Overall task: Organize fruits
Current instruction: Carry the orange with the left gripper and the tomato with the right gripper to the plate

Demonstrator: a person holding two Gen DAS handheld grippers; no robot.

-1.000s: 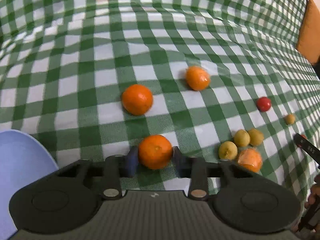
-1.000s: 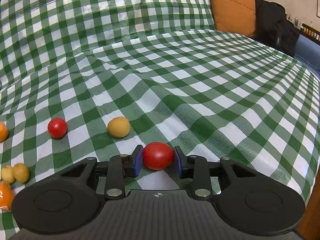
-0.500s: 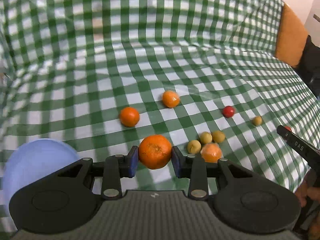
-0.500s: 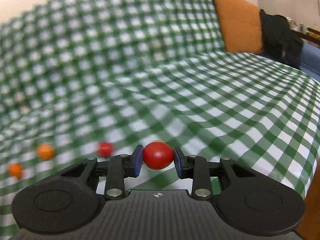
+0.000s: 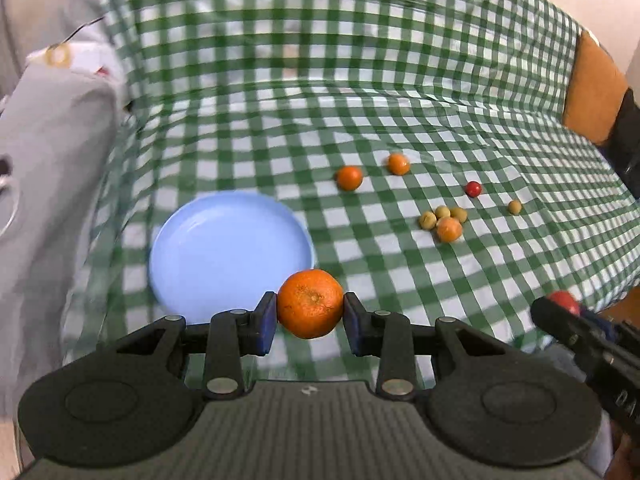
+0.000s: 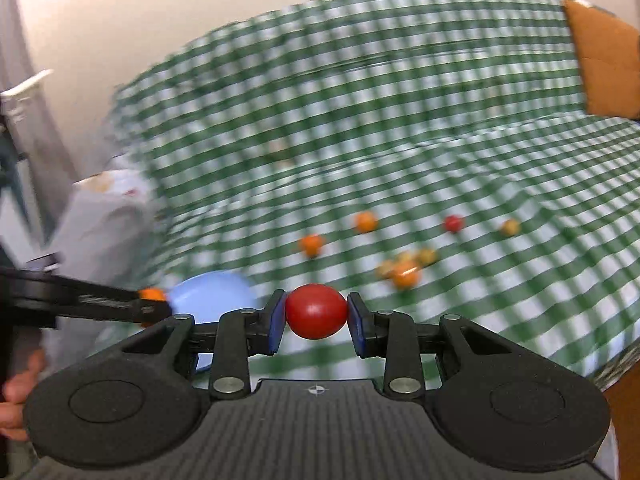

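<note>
Home, living room likely. Sofa with orange cushion (image 5: 592, 92), covered by green-and-white checked cloth (image 5: 360, 80). Small fruits and blue plate (image 5: 228, 252) on cloth. Plain wall (image 6: 120, 20) behind.

Round blue plastic plate (image 5: 208, 256) lies on the green-and-white checked cloth (image 5: 360, 112), left of the loose fruit. Right and further back: two small orange mandarins (image 5: 349, 178) side by side, then a small red tomato (image 5: 473, 189) and a lone yellow-green round fruit (image 5: 515, 207) further right. Nearer than those, three yellow-green fruits (image 5: 442, 213) cluster touching another orange mandarin (image 5: 449, 229).
</note>
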